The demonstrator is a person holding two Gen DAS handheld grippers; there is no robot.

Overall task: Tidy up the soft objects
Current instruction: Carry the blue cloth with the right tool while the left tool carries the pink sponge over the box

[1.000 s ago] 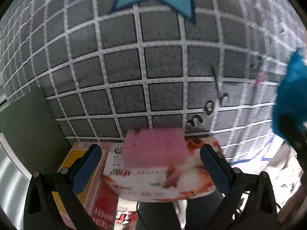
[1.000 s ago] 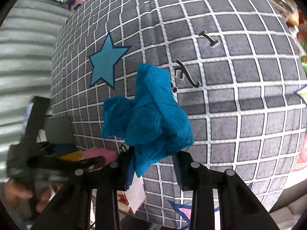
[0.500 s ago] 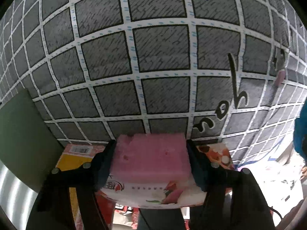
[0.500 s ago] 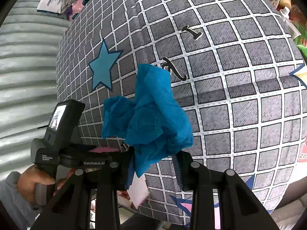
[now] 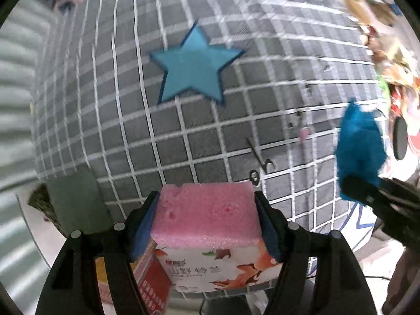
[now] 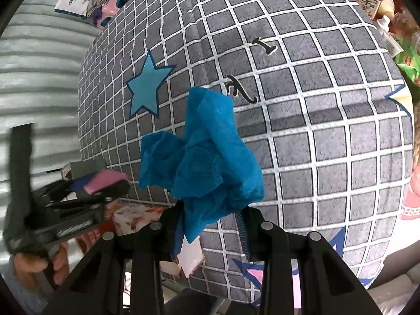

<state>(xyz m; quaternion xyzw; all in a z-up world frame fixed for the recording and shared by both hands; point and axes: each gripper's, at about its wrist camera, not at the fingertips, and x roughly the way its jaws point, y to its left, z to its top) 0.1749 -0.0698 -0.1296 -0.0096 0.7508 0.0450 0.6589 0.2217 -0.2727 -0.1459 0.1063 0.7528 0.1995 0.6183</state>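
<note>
Your left gripper [image 5: 206,216], at 6 o'clock, clamps the pink sponge [image 5: 206,214] above a printed carton [image 5: 210,270], while your right gripper [image 6: 210,225] pinches the blue cloth [image 6: 207,162] over the open checked mat [image 6: 328,131].

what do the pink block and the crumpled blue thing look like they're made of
The pink rectangular block looks like open-cell foam sponge: matte, grainy, with small pits on top. The crumpled blue sheet looks like thin non-woven cloth or paper towel: matte, finely dimpled, holding sharp creases. Which, I can't tell.

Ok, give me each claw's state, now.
Left claw: closed on the pink foam sponge block.
Right claw: closed on the crumpled blue cloth.
</note>
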